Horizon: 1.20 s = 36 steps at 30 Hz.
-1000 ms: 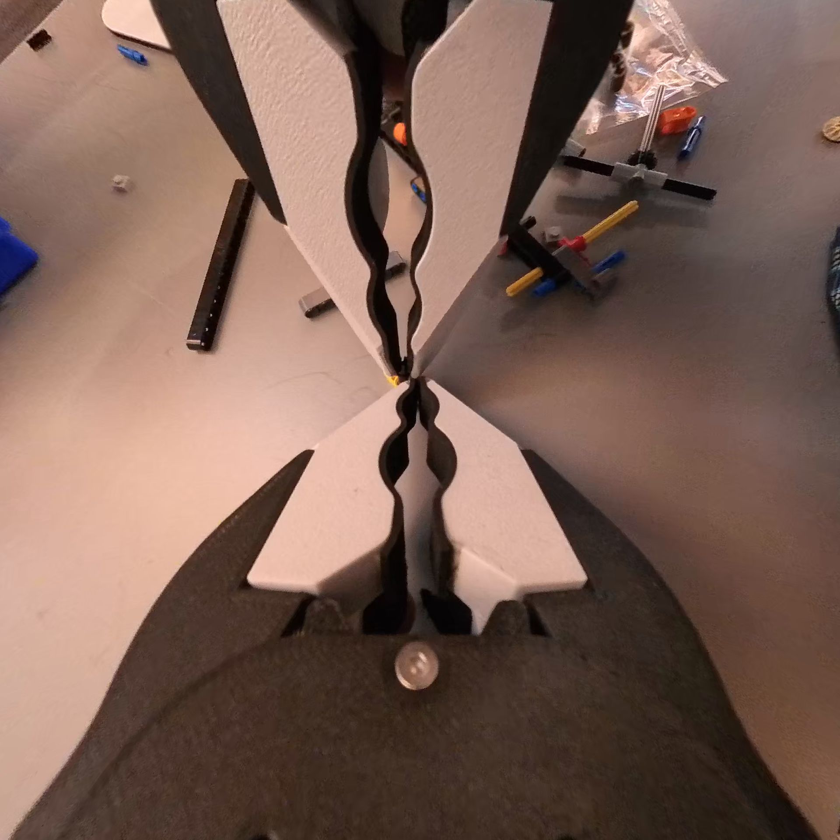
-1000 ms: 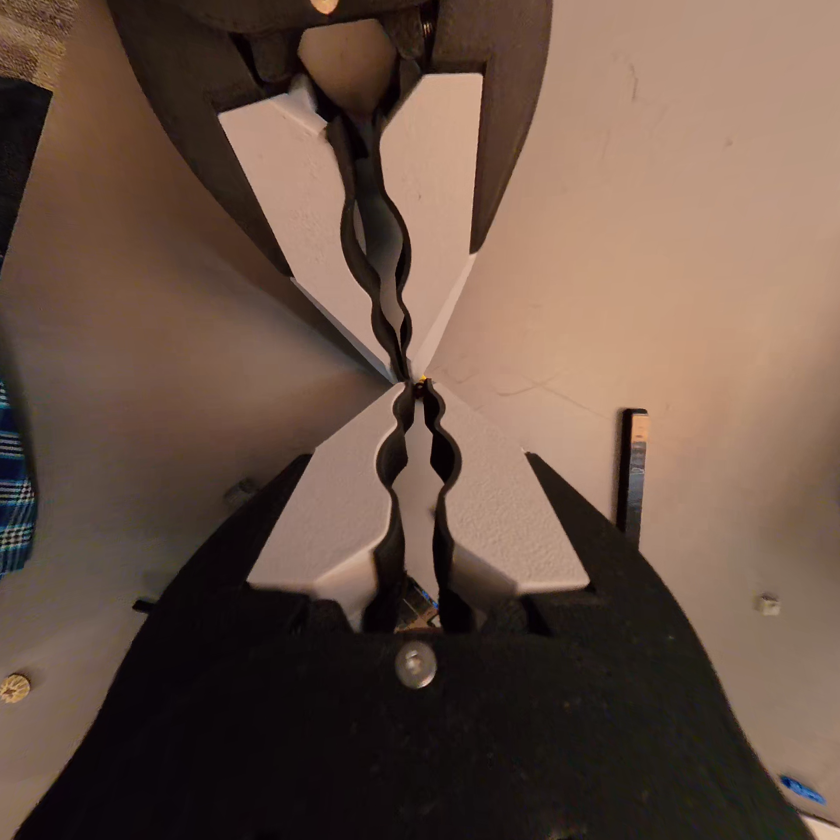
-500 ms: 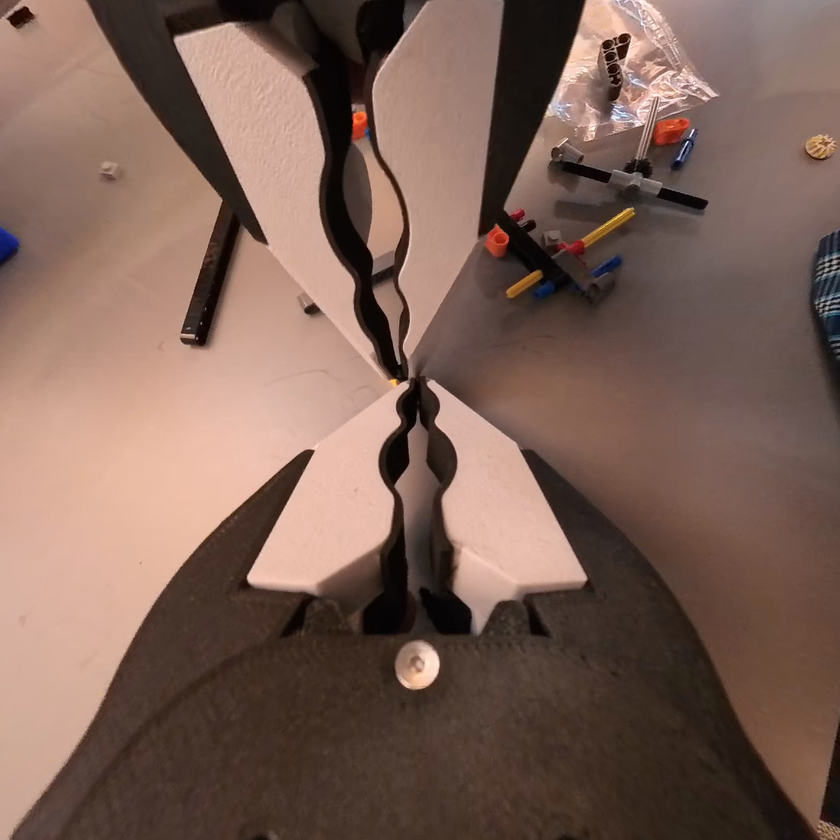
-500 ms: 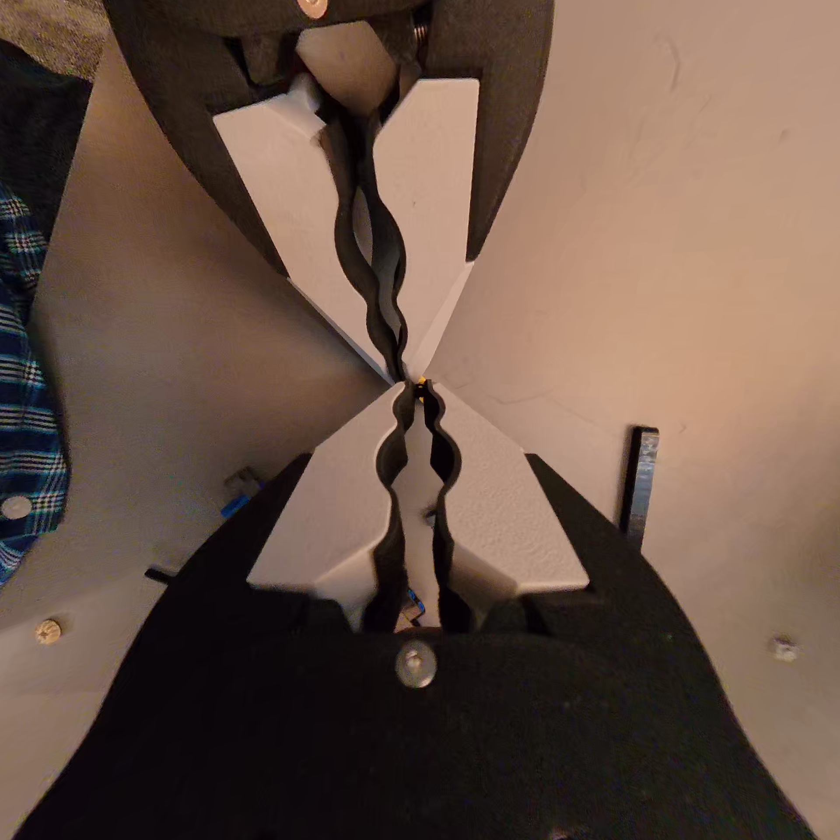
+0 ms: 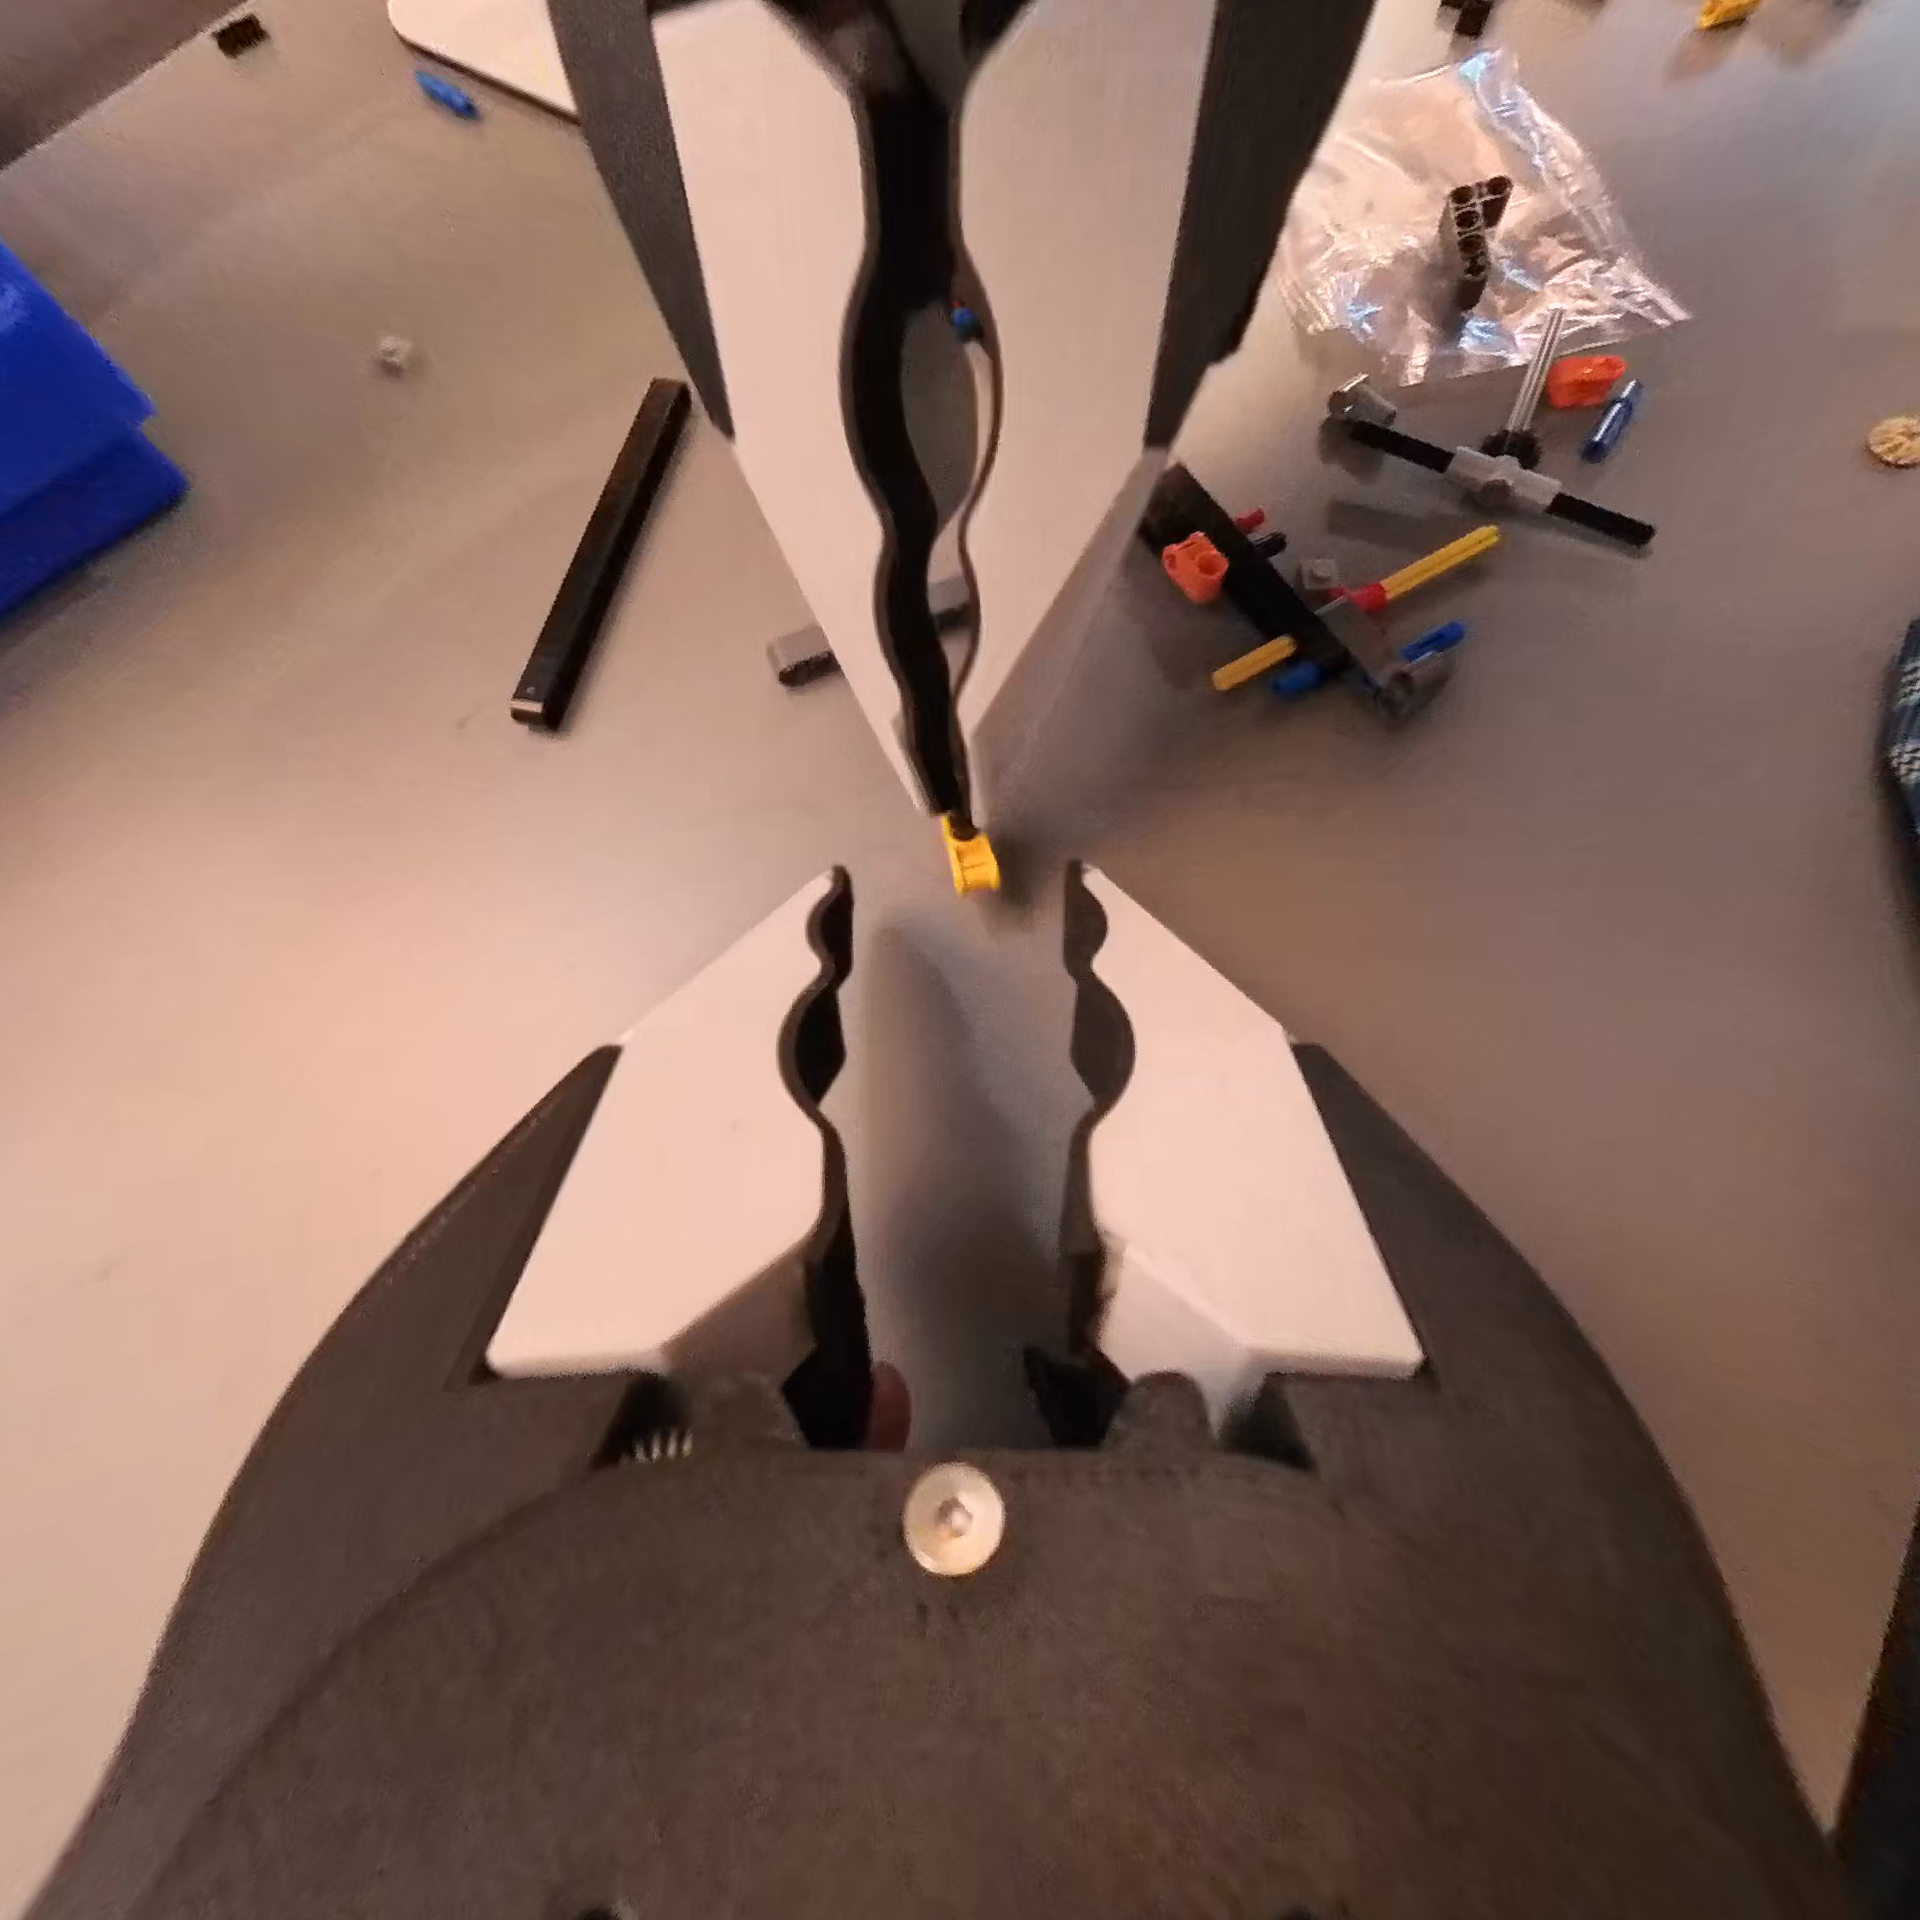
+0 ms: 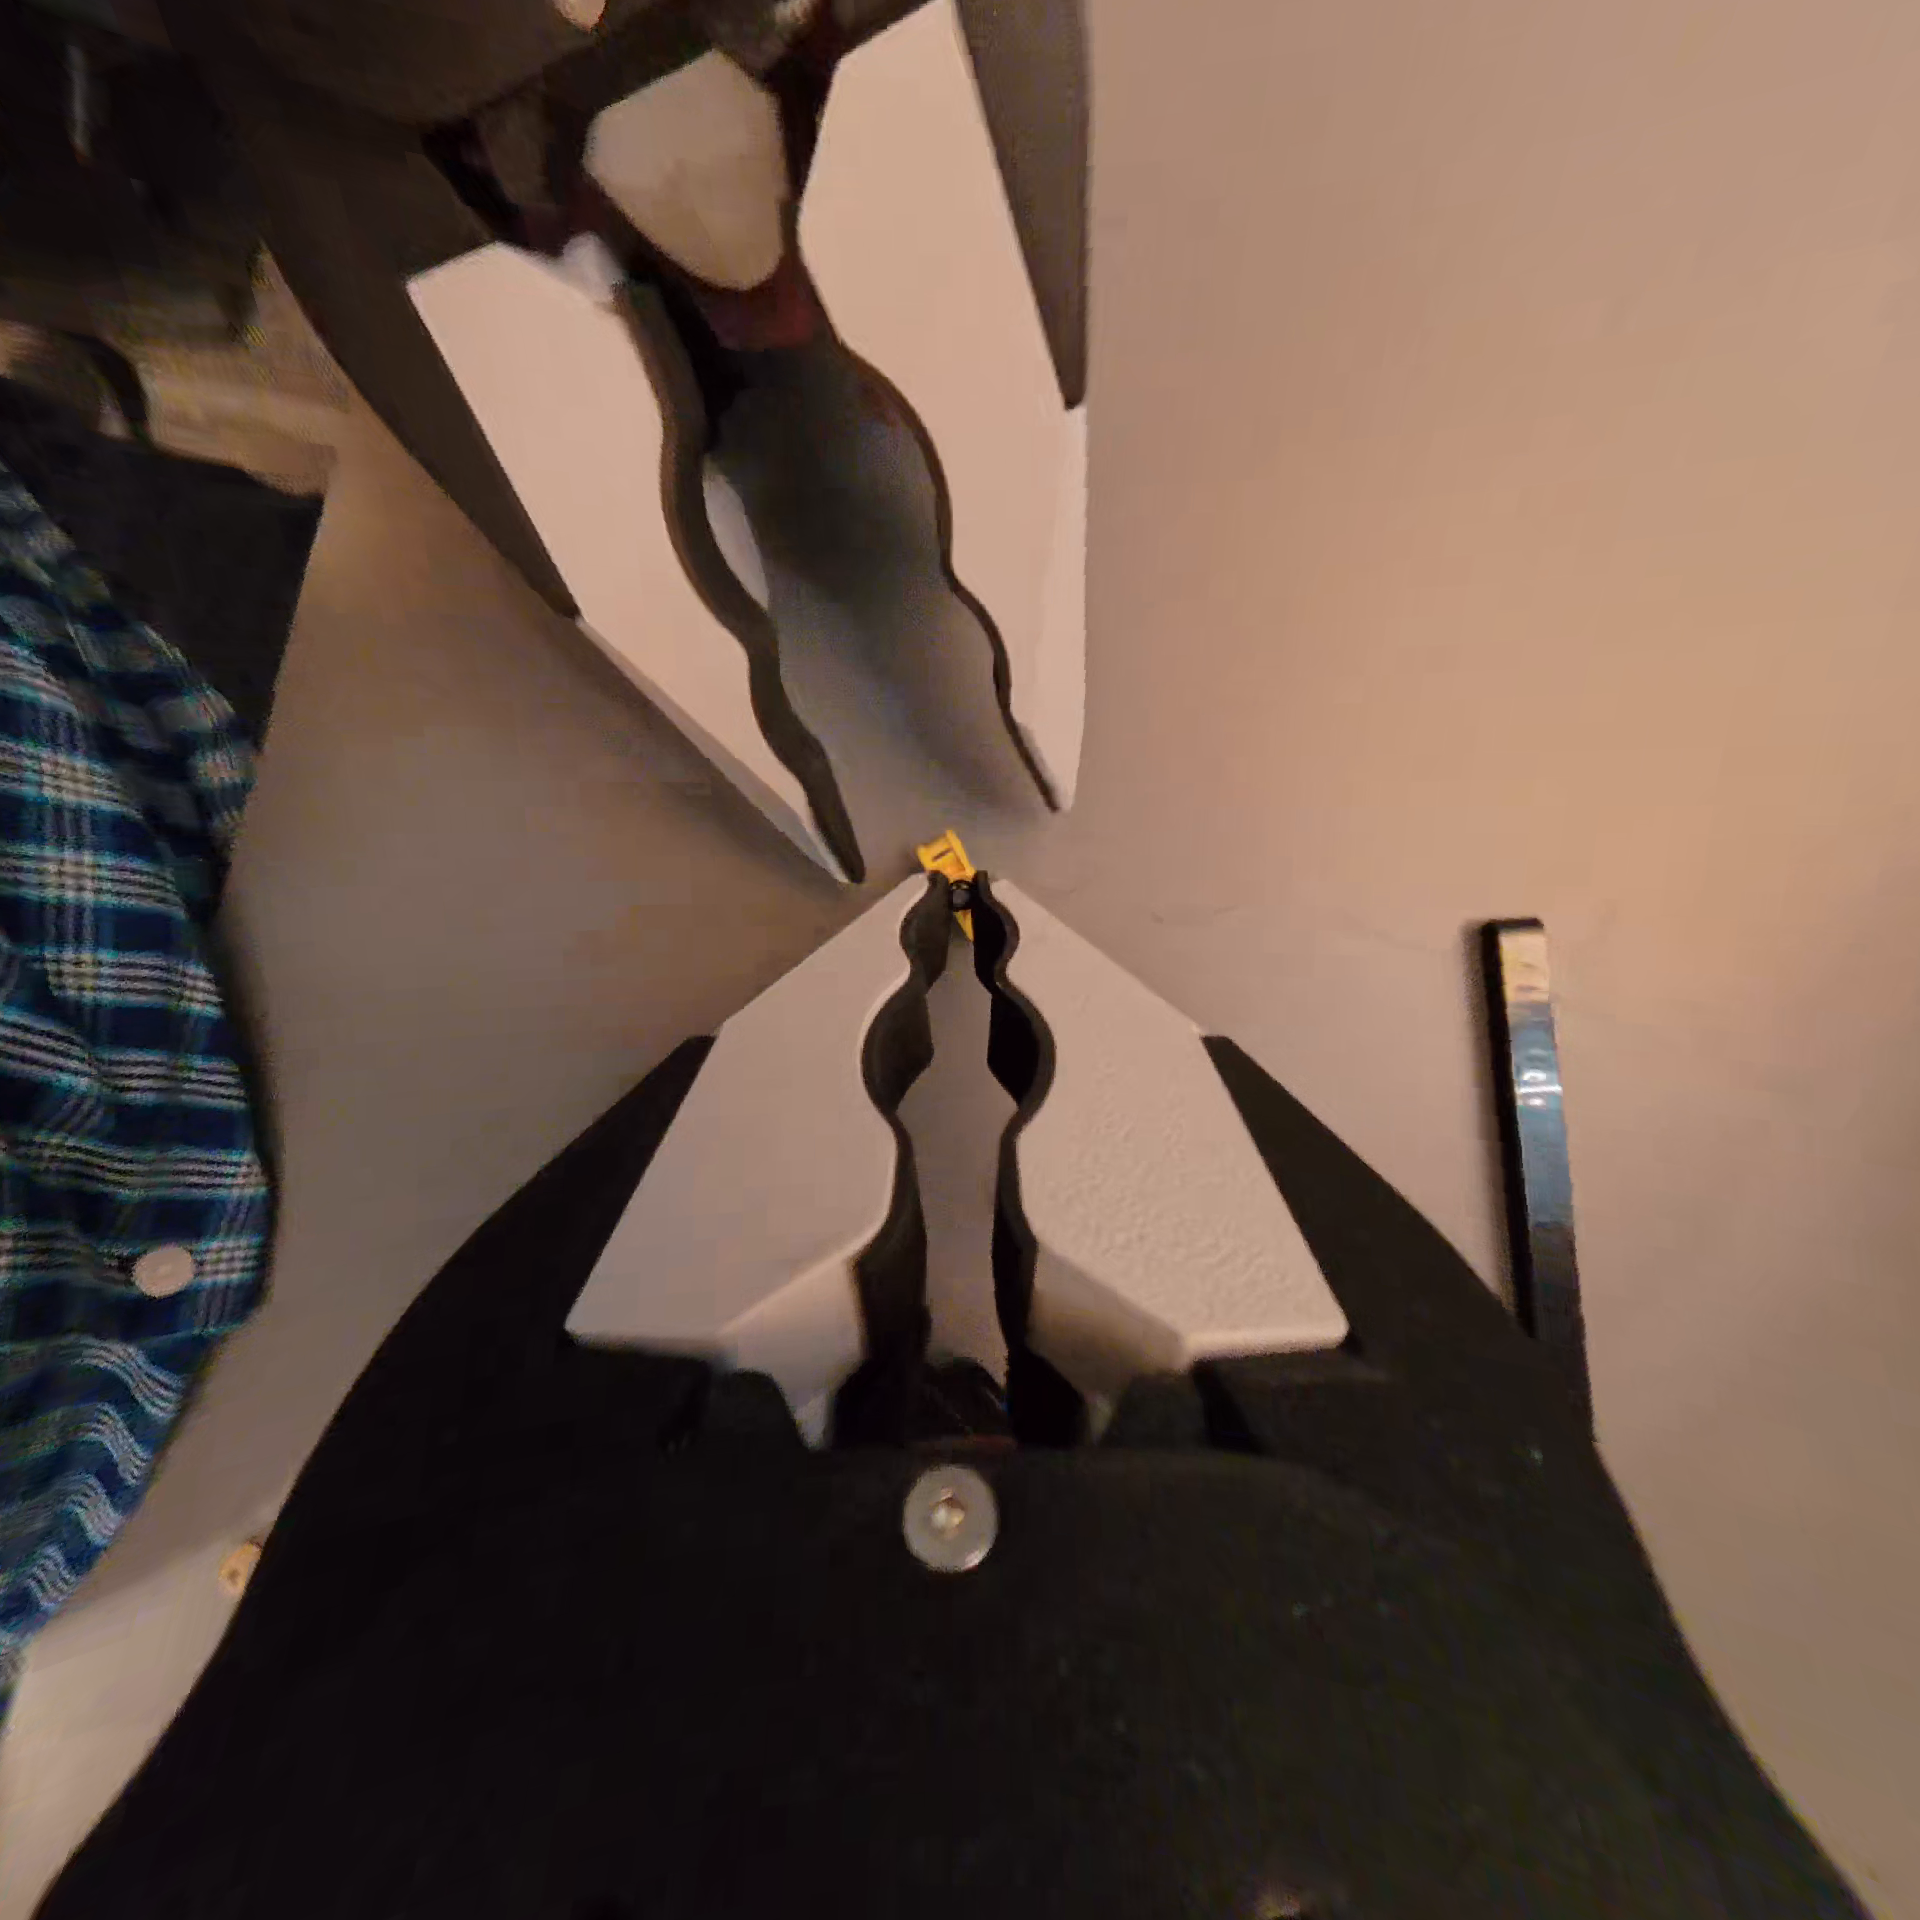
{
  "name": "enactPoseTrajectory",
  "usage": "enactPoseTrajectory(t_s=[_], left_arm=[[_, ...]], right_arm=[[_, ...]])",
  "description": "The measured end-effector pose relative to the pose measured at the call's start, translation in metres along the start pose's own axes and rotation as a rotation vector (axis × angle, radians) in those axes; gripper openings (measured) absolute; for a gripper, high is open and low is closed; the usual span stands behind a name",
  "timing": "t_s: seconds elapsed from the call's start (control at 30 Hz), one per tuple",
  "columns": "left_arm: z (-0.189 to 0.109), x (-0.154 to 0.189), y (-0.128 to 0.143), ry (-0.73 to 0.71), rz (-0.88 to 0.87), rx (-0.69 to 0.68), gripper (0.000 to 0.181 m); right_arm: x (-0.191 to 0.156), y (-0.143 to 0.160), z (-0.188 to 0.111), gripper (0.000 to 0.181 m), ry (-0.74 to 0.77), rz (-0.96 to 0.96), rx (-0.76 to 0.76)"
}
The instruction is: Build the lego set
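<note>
A small yellow lego connector [image 5: 971,868] hangs from the tips of my right gripper [image 5: 951,805], which comes in from the top of the left wrist view and is shut on it. In the right wrist view the yellow connector [image 6: 948,860] sticks out past my right gripper [image 6: 961,899], with a small black pin at its base. My left gripper [image 5: 958,883] is open and empty, its fingertips on either side of the piece and apart from it. It also shows in the right wrist view [image 6: 951,831], opposite and open.
On the grey table lie a long black beam [image 5: 603,551], a small grey piece [image 5: 800,657], a partial assembly with black beam, yellow axle, red and blue pins [image 5: 1309,613], a black axle assembly [image 5: 1496,483], a clear plastic bag [image 5: 1455,239] and a blue box [image 5: 62,447]. A person's plaid sleeve [image 6: 104,935] is left.
My left gripper has opened and let go of the yellow connector and drawn back slightly. My right gripper keeps hold of the piece.
</note>
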<state>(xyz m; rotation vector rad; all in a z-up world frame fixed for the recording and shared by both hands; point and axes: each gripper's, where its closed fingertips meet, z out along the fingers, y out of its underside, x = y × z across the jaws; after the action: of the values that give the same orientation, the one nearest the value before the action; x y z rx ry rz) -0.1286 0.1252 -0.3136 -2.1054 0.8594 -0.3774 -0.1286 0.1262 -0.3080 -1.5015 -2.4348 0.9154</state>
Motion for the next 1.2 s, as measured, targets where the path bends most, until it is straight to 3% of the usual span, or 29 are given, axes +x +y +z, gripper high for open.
enactPoseTrajectory(t_s=[0.07, 0.27, 0.5, 0.6, 0.93, 1.2], left_arm=[[0.002, 0.003, 0.002, 0.006, -0.001, -0.02, 0.039], [0.003, 0.0, -0.006, -0.008, -0.025, 0.011, 0.007], [-0.01, 0.001, -0.035, 0.061, -0.137, 0.159, 0.005], [-0.017, 0.001, -0.048, 0.053, -0.122, 0.201, 0.005], [-0.027, 0.009, -0.072, -0.05, 0.061, 0.136, 0.004], [-0.034, 0.012, -0.085, -0.023, 0.055, 0.156, 0.005]], right_arm=[[0.003, 0.0, -0.004, 0.002, 0.001, 0.045, 0.025], [0.0, -0.006, -0.014, 0.002, -0.057, 0.216, 0.133], [-0.005, -0.022, -0.038, 0.002, -0.123, 0.382, 0.324], [-0.007, -0.028, -0.05, 0.002, -0.111, 0.387, 0.387], [-0.021, -0.032, -0.071, 0.002, -0.048, 0.339, 0.42], [-0.026, -0.038, -0.086, 0.002, -0.011, 0.303, 0.476]])
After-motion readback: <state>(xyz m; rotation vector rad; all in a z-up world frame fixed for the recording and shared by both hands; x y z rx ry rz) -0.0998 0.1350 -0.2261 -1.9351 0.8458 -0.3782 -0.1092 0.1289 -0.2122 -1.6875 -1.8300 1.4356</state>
